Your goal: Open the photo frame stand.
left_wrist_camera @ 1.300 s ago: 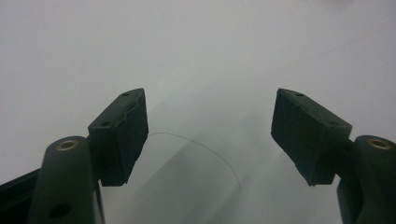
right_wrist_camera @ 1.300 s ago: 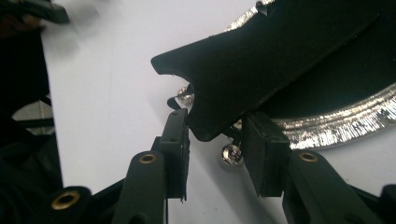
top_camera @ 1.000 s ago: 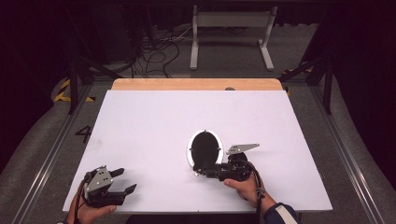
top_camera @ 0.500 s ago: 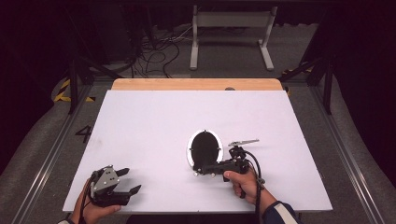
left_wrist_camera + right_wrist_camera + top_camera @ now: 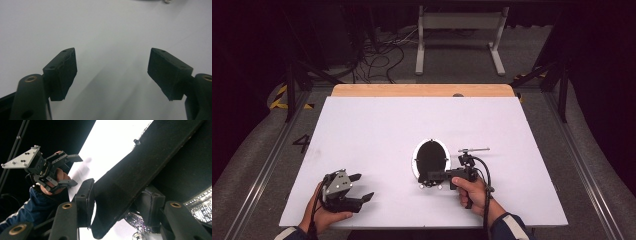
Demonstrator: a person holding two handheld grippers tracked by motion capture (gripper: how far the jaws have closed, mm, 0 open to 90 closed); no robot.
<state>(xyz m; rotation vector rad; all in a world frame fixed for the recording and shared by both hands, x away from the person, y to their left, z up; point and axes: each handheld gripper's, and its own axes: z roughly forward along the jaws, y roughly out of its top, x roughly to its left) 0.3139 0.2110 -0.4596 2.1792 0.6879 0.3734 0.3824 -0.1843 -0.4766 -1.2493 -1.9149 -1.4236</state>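
While clamped on the black oval mirror (image 5: 431,157), right hand-held gripper (image 5: 428,177), white table (image 5: 377,130)

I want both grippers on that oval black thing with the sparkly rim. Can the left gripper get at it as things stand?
Probably yes. The left gripper has open, empty jaws, and bare white table lies between it and the oval black thing. The right gripper grips its near edge, so the left-hand rim looks free.

White table top (image 5: 362,130) with wooden strip (image 5: 422,90) along far edge; grey frame (image 5: 459,22) and cables (image 5: 382,55) on floor beyond.
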